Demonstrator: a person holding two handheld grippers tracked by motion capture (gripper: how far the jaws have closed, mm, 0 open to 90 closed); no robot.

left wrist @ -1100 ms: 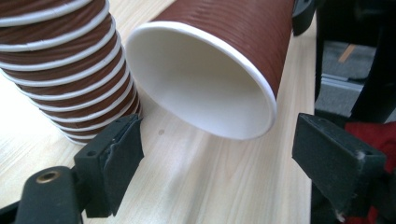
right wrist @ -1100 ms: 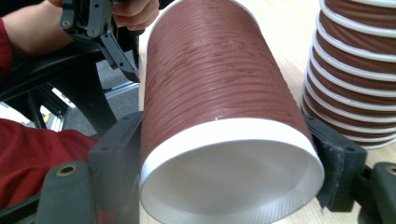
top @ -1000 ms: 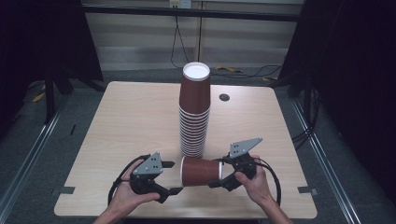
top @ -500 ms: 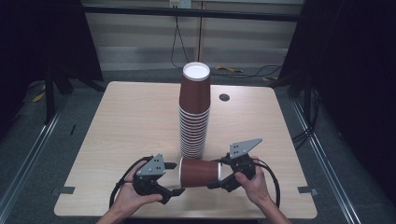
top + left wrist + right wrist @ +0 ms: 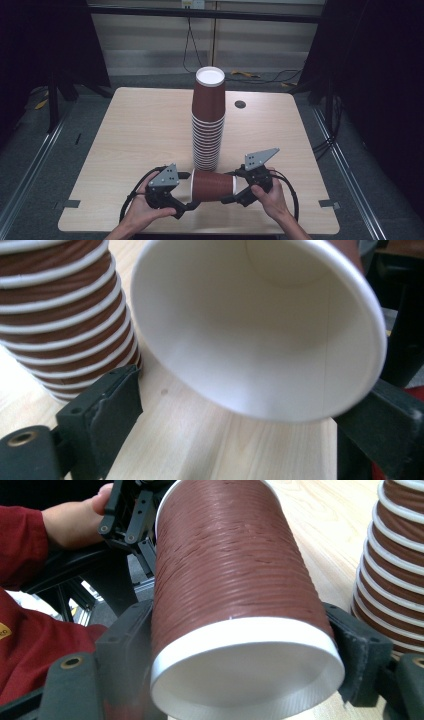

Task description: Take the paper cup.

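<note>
We are passing the loose cup (image 5: 212, 185): right gripper (image 5: 239, 191) is clamping its base, left gripper (image 5: 186, 204) jaws have just been opening off its rim. Next, we are lifting it onto the stack (image 5: 207, 130).

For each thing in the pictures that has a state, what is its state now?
Single cup: lying on its side between the two claws, above the table, mouth toward the left claw.
Cup stack: upright, cups nested upside down, standing on the table.
Left claw: open, jaws just opened, cup rim between them but the left jaw is apart from it.
Right claw: shut on the single cup near its base.
</note>
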